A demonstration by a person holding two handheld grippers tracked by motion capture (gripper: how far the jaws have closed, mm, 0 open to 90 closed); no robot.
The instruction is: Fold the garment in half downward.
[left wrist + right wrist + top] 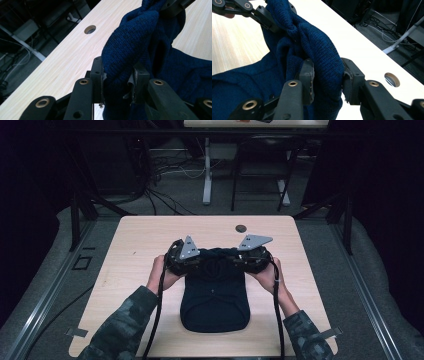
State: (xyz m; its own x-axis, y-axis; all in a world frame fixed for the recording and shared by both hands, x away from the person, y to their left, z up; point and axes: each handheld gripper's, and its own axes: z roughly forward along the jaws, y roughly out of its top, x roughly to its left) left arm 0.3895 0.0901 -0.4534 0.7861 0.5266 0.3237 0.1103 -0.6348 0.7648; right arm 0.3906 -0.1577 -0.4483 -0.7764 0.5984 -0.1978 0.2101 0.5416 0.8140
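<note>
A dark blue knitted garment (215,300) lies on the pale wooden table (145,240), its far end bunched and lifted between the two grippers. My left gripper (202,262) holds the left side of that bunch; in the left gripper view its jaws (117,80) pinch a thick fold of the knit (135,37). My right gripper (235,261) holds the right side, and in the right gripper view (327,75) the pads press on another fold (317,42). The two grippers face each other a short way apart, with twisted fabric stretched between them.
A round cable hole (241,228) sits in the table just beyond the grippers. Behind the table's far edge the floor holds cables and a desk leg (207,175). Bare tabletop lies left and right of the garment.
</note>
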